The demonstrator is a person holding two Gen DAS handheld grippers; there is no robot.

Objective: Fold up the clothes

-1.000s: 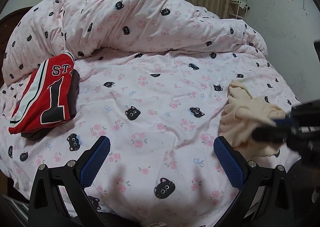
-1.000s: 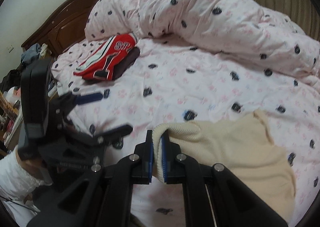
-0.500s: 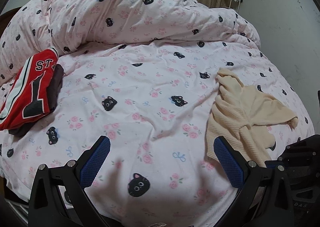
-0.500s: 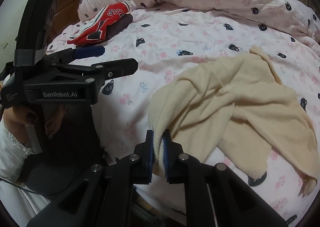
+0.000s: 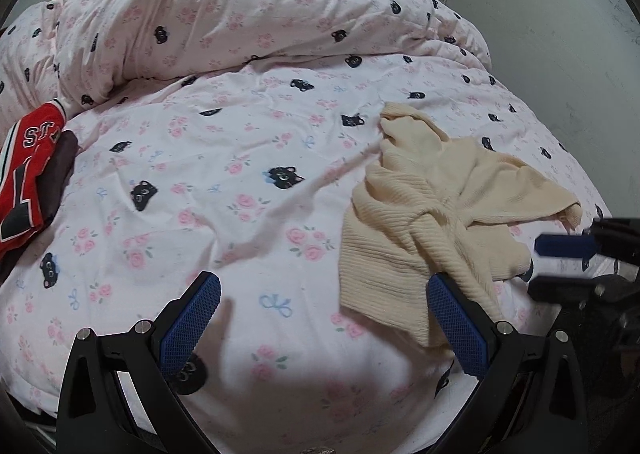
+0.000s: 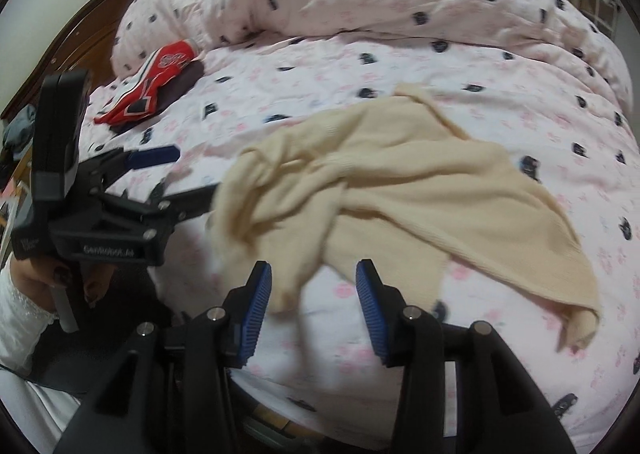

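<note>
- Right gripper [image 6: 314, 308] has let go of sweater [image 6: 400, 190]; jaws now wide.
- Left gripper [image 5: 322, 328] wide, empty, beside sweater.
- Jersey [image 5: 28, 174] well apart from sweater.

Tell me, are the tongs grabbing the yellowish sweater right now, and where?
No, nothing is held. The right tongs are open around a sweater edge, not pinching it. The left tongs are open over the bed cover.
</note>
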